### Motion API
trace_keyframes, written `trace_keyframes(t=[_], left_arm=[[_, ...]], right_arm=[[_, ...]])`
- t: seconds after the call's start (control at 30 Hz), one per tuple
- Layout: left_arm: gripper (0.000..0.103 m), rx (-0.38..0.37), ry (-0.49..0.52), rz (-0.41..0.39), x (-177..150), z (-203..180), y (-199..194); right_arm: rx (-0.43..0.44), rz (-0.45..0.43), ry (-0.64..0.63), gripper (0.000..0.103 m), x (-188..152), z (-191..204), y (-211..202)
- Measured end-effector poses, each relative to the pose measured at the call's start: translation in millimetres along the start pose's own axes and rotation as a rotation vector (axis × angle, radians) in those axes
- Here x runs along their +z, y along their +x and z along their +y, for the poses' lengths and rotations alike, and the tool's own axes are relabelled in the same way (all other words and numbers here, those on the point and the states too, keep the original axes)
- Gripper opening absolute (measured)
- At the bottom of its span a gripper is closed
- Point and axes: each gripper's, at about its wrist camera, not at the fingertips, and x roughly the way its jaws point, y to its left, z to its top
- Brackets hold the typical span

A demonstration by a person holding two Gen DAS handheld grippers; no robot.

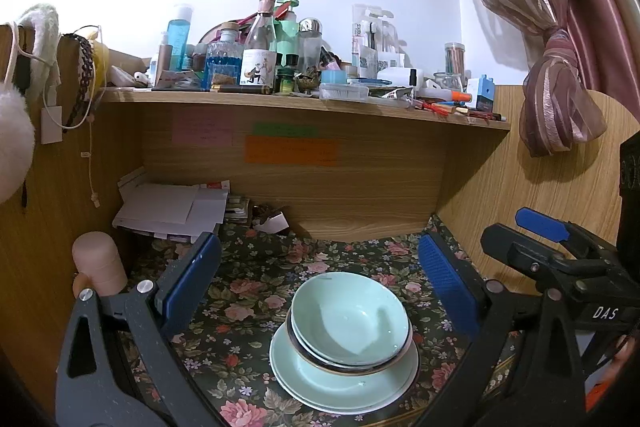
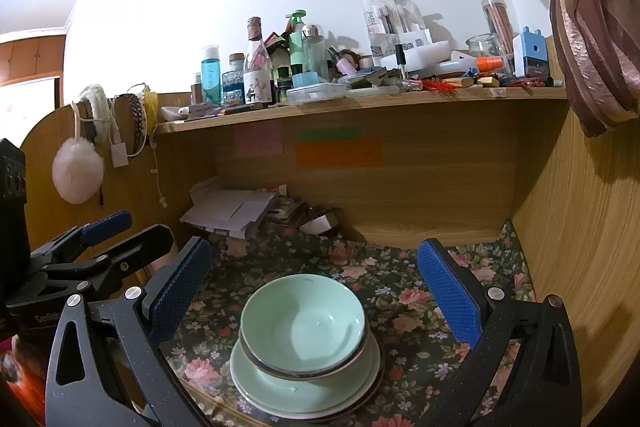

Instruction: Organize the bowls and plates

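Pale green bowls (image 1: 348,319) (image 2: 303,323) sit nested, two rims showing, on stacked pale green plates (image 1: 344,383) (image 2: 280,393) on the floral desk mat. My left gripper (image 1: 320,287) is open, its blue pads wide apart above and around the stack, touching nothing. My right gripper (image 2: 316,291) is open too, with the stack low between its fingers. The right gripper's black body (image 1: 560,267) shows at the right edge of the left wrist view; the left gripper's body (image 2: 80,255) shows at the left of the right wrist view.
A wooden shelf (image 1: 304,103) (image 2: 360,103) crowded with bottles and jars overhangs the desk. White papers (image 1: 172,211) lie at the back left, with a pink cylinder (image 1: 100,263) beside them. Wooden side panels (image 2: 580,227) close in both sides. A pink curtain (image 1: 560,47) hangs at the right.
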Motion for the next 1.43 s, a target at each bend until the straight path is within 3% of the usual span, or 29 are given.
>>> trace_keyframes(t=[1.43], left_arm=[[0.100, -0.039, -0.015, 0.045, -1.1, 1.5, 24.7]], right_arm=[[-0.036, 0.041, 0.036, 0.103, -6.6, 3.0, 17.3]])
